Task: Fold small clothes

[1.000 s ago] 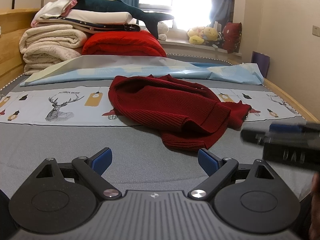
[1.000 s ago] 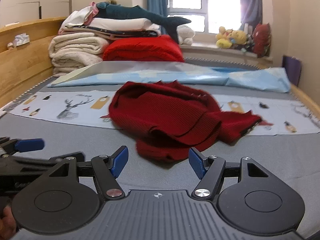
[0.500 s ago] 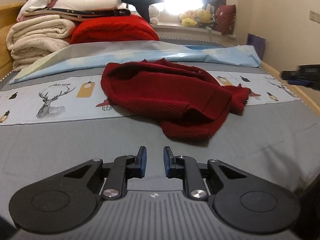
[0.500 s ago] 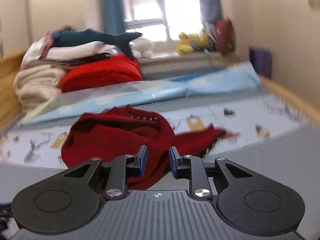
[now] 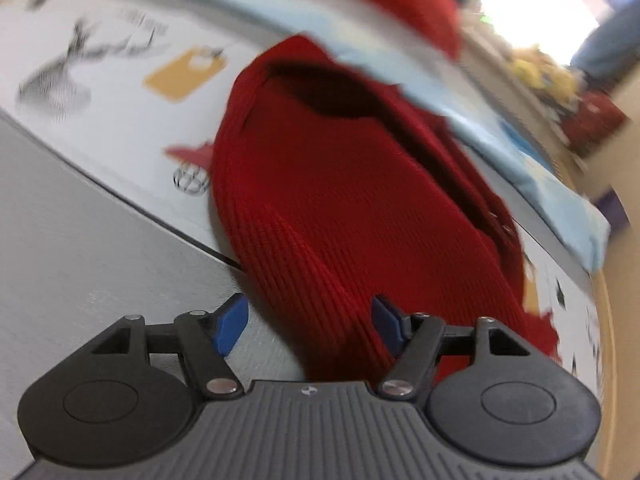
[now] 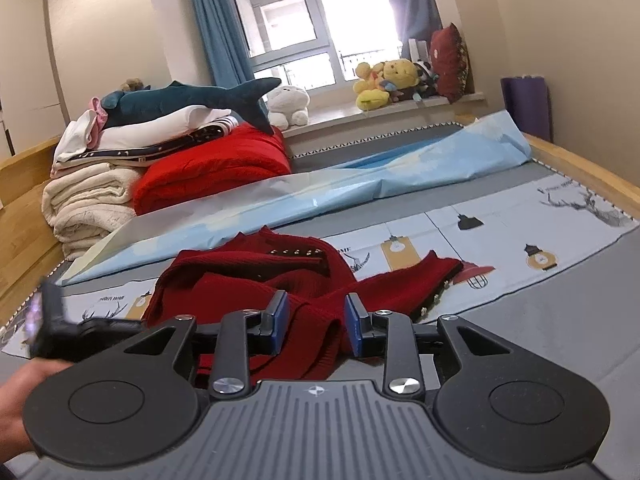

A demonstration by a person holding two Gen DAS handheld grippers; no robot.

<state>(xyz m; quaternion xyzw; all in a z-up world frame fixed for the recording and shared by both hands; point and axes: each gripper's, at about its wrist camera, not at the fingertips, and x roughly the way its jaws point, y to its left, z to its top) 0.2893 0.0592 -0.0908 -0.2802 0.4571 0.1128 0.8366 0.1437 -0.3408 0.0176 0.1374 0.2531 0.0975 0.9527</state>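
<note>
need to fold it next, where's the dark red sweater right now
In the right wrist view the dark red sweater lies crumpled on the bed, left of centre on the printed sheet, just beyond the right gripper.

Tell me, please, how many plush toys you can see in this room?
At least 4: a shark plush atop the folded pile; a brown one behind it, mostly hidden; a white plush on the windowsill; a yellow bear there, among clustered toys I cannot separate.

Left gripper (image 5: 310, 326) pitched steeply down, jaws wide, just opening (blue pads clear of fabric). Right gripper (image 6: 314, 322) near level, jaws part-open, just widening slightly. Bare hand (image 6: 18, 404) grips left unit.
</note>
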